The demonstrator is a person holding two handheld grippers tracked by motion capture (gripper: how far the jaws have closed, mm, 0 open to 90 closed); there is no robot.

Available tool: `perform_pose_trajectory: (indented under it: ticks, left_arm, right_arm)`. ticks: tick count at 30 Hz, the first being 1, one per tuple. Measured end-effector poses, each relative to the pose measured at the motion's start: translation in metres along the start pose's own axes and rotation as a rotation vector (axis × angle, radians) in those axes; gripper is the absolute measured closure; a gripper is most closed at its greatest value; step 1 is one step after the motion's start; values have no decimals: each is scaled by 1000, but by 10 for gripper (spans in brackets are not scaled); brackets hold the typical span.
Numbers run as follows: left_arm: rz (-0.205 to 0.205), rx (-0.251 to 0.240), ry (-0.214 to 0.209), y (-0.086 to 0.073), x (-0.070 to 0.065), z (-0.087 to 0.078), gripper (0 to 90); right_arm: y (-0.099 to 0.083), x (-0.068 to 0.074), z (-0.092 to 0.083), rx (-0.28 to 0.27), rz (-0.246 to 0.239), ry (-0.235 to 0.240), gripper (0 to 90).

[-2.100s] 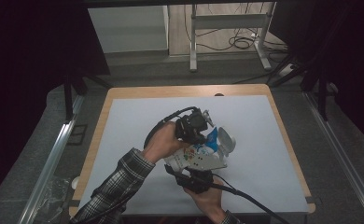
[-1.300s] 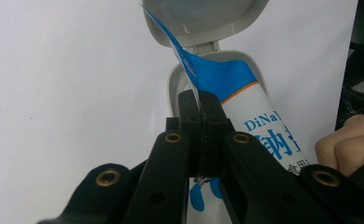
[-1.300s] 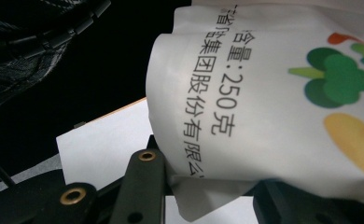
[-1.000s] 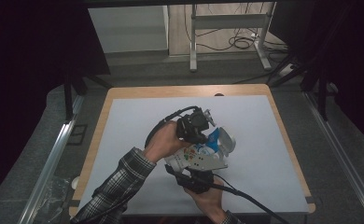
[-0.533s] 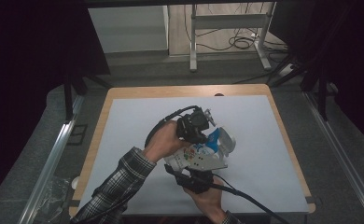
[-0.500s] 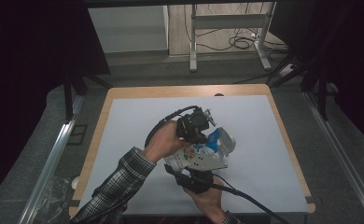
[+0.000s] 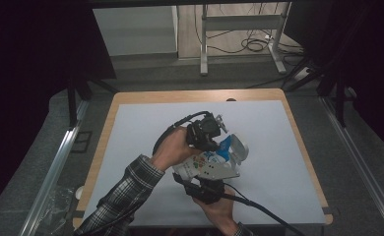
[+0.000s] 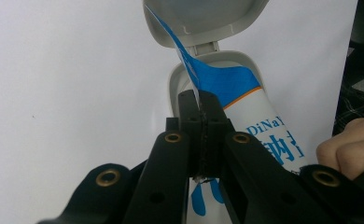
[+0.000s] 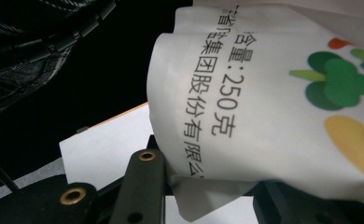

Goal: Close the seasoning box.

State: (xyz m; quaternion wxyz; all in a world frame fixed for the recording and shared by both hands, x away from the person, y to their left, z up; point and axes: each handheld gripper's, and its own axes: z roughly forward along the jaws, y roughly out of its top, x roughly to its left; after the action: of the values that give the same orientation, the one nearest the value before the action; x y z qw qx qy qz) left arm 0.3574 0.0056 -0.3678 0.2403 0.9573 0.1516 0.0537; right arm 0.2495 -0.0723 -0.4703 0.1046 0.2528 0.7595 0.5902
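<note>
The white pouch (image 7: 210, 165) is held up over the bench (image 7: 278, 147). Its blue edge is pinched in the closed left gripper (image 8: 201, 108). Its bottom is squeezed by the right gripper (image 9: 208, 179).

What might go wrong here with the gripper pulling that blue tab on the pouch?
The left gripper pinches only a thin edge of the blue seal tab, so it may slip or tear. The right gripper holds the soft pouch by a crumpled fold, which may slide. The open flip lid stands close behind.
</note>
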Motion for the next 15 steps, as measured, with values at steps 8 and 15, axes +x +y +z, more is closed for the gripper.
perform_pose_trajectory:
  ticks: [8,15]
  left_arm:
    - [-1,-1,-1,0,0,0,900]
    - [1,-1,-1,-1,0,0,900]
  right_arm:
    - [0,0,0,0,1,0,712]
    - [0,0,1,-1,-4,1,712]
